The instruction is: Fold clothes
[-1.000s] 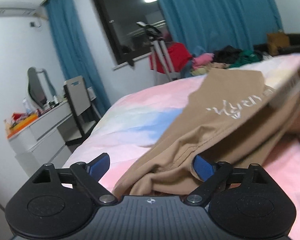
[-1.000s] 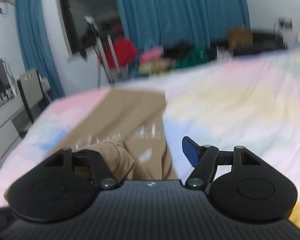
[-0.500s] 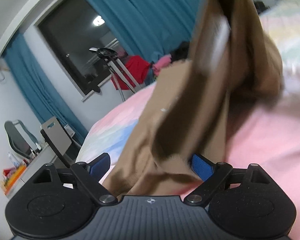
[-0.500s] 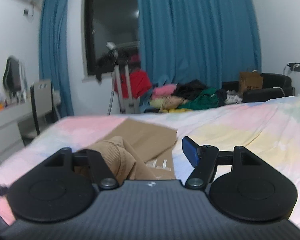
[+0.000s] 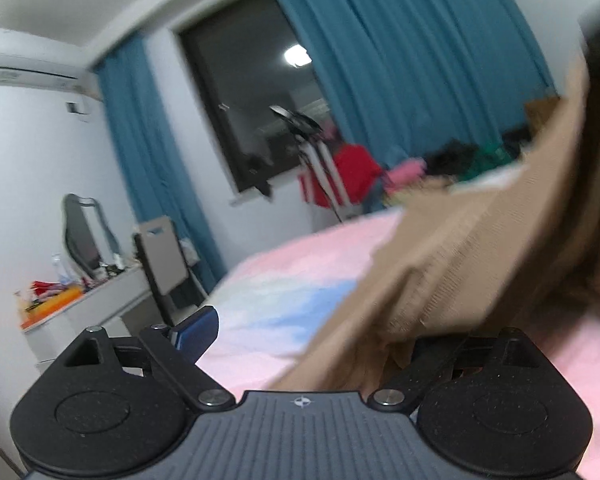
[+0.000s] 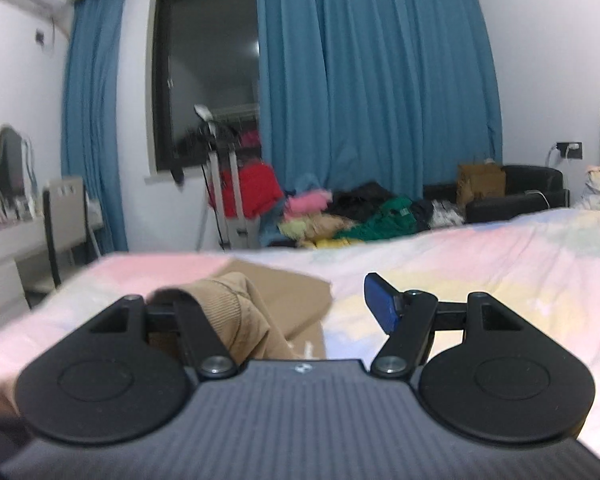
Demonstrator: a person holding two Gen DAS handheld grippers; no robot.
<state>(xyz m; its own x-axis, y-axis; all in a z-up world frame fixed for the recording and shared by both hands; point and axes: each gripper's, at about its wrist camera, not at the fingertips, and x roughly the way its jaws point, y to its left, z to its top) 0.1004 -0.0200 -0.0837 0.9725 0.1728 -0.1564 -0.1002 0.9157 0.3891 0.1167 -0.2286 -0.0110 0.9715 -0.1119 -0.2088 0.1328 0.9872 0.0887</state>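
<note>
A tan garment point(image 5: 472, 256) with white lettering lies on the pastel bedsheet point(image 5: 284, 280). Its right part hangs up toward the top right of the left wrist view. My left gripper point(image 5: 312, 336) has its jaws wide apart; the cloth drapes over the right finger and hides it, and the blue left pad point(image 5: 196, 330) is bare. In the right wrist view the same garment point(image 6: 276, 292) lies ahead, with a ribbed edge point(image 6: 236, 312) draped over my right gripper's left finger. My right gripper point(image 6: 296, 308) also stands wide open, its blue right pad point(image 6: 380, 304) bare.
The bedsheet point(image 6: 480, 264) spreads to the right. Past the bed are a pile of coloured clothes point(image 6: 352, 220), a tripod point(image 6: 220, 184), blue curtains point(image 6: 372, 92), a black sofa point(image 6: 520, 192) and a box point(image 6: 480, 180). At left are a white desk point(image 5: 84, 312) and chair point(image 5: 160, 256).
The garment's far side rose steeply half a second ago and now hangs further to the right in the left wrist view. The right wrist view has tilted upward, showing more of the room.
</note>
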